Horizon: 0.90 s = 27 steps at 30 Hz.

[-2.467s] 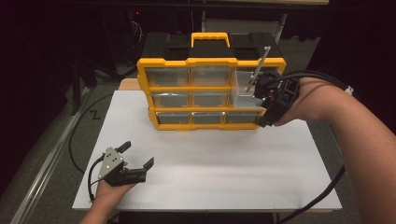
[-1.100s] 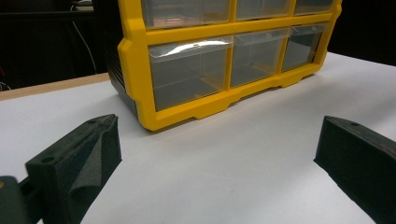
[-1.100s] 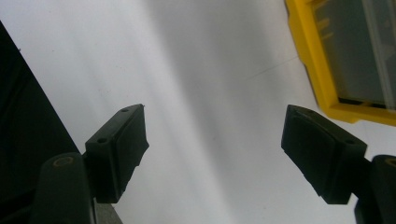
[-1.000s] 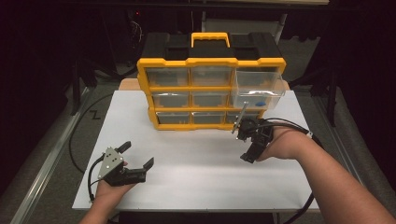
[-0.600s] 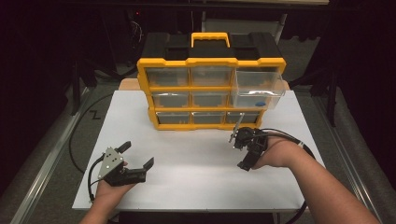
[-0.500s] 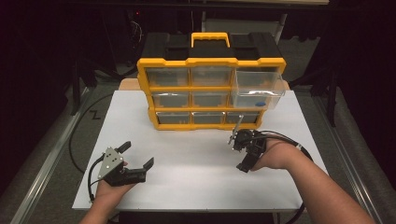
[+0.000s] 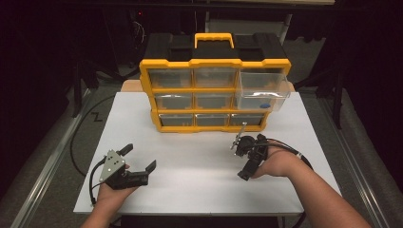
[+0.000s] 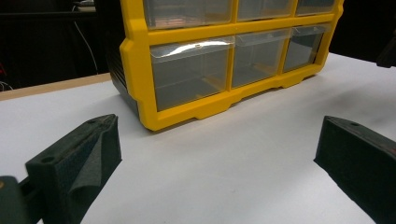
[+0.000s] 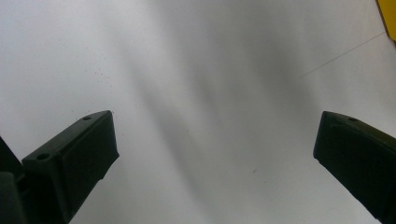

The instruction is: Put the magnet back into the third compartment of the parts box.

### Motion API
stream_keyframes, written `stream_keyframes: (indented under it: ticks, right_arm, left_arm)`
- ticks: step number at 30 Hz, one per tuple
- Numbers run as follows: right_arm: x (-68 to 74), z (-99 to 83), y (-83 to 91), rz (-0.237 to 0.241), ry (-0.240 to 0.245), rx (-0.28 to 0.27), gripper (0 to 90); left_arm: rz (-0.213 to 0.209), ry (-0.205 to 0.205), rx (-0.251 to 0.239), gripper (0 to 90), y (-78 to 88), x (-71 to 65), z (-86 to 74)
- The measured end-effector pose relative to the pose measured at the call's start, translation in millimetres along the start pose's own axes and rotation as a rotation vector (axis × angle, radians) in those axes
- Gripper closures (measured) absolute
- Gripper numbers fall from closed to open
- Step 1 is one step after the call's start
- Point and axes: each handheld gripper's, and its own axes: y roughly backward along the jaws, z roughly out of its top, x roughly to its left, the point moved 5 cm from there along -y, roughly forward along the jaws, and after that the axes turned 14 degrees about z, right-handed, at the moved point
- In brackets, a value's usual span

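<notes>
On the white tabletop (image 7: 199,156) both hands rest apart. The right gripper (image 7: 243,159), whose jaws have just been opening, gapes wide with nothing between them; the left gripper (image 7: 138,164) stands wide too. The organizer (image 7: 214,90) sits at the far edge, long axis across the tabletop, drawers facing the person. Its top-right drawer (image 7: 263,88) juts out (open already, I'd judge); next comes reaching for something.
</notes>
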Motion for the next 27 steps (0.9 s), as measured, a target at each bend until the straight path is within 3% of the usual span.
stream_keyframes:
  ticks: [7, 13, 27]
  right_arm:
    - [-1.7, -0.7, -2.2, -0.015, -0.001, -0.018, 1.0]
    - [-4.6, -1.5, -3.7, -0.036, -0.011, -0.069, 1.0]
    - [-11.7, -12.6, -10.3, -0.062, -0.059, -0.292, 1.1]
  left_arm:
    - [0.000, 0.001, 0.003, 1.0, -0.6, -0.3, -0.5]
    - [0.000, 0.001, 0.002, 0.9, -0.5, -0.5, -0.4]
    - [0.001, 0.003, 0.001, 0.9, -0.5, -0.2, -0.3]
